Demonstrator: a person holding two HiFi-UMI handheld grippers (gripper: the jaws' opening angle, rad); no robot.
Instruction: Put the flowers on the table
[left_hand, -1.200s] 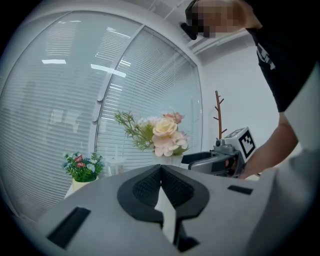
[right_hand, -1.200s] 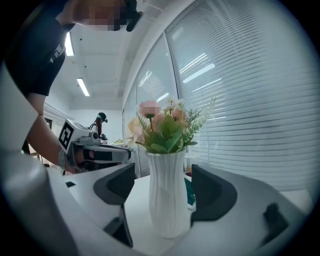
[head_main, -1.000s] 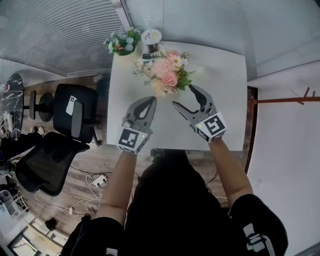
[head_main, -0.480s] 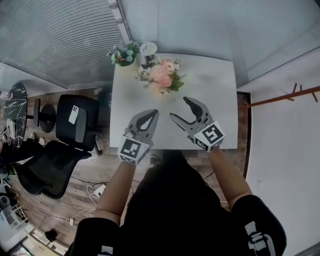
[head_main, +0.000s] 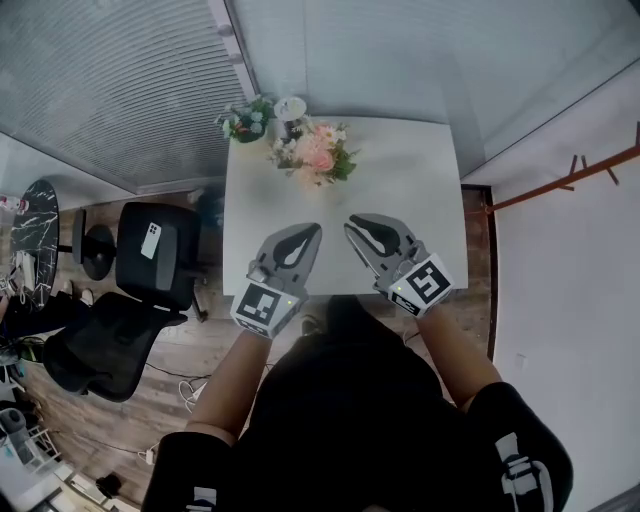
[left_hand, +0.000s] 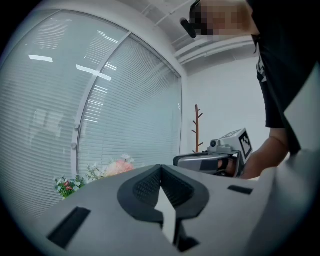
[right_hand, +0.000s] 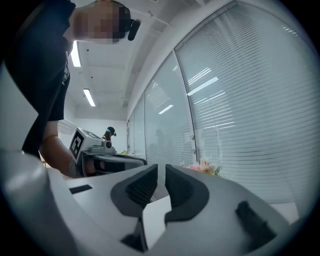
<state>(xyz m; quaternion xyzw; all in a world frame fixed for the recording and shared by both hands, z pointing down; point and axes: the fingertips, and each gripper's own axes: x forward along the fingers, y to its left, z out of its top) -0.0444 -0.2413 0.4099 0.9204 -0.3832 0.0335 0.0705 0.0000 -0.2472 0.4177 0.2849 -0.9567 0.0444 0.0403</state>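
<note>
Fingers (left_hand: 142, 187) of the left gripper (left_hand: 161, 168) are clenched empty; those of the right gripper (right_hand: 161, 167) are closing on nothing. Flowers (head_main: 315, 155) rest on the table (head_main: 400, 200).

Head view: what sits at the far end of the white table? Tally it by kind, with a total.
Flower bunches: 2, the pink bouquet and the small green-and-blue bunch at the far left corner
White round container: 1, too small to tell what it is
Total: 3
</note>
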